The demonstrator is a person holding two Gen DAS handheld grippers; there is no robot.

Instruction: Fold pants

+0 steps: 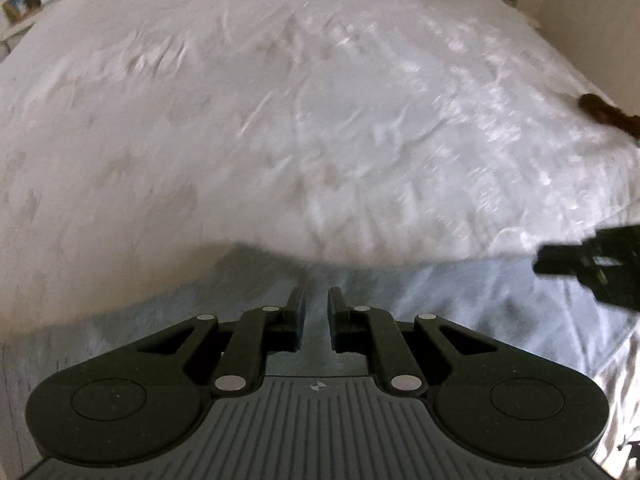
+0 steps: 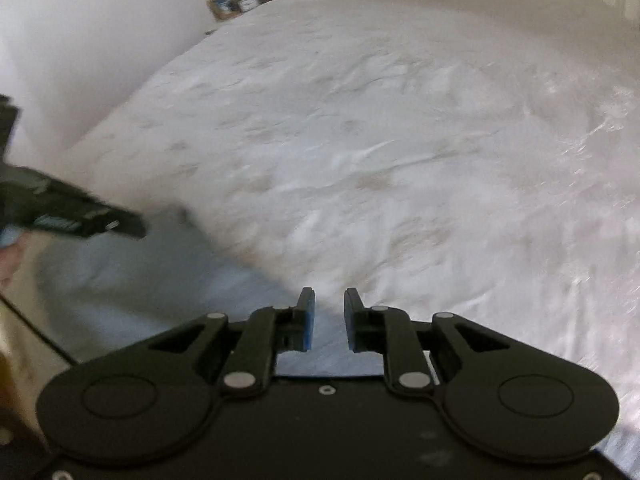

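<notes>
Pale blue pants lie on the near part of a white bed, blurred by motion. They also show in the right wrist view. My left gripper hovers over the pants with its jaws a small gap apart and nothing between them. My right gripper is over the pants' edge, jaws also apart and empty. Each gripper shows in the other's view: the right one at the right edge, the left one at the left edge.
The wrinkled white bedcover fills most of both views. A dark brown object lies at the bed's right edge. Picture frames stand on a shelf beyond the bed's far left corner.
</notes>
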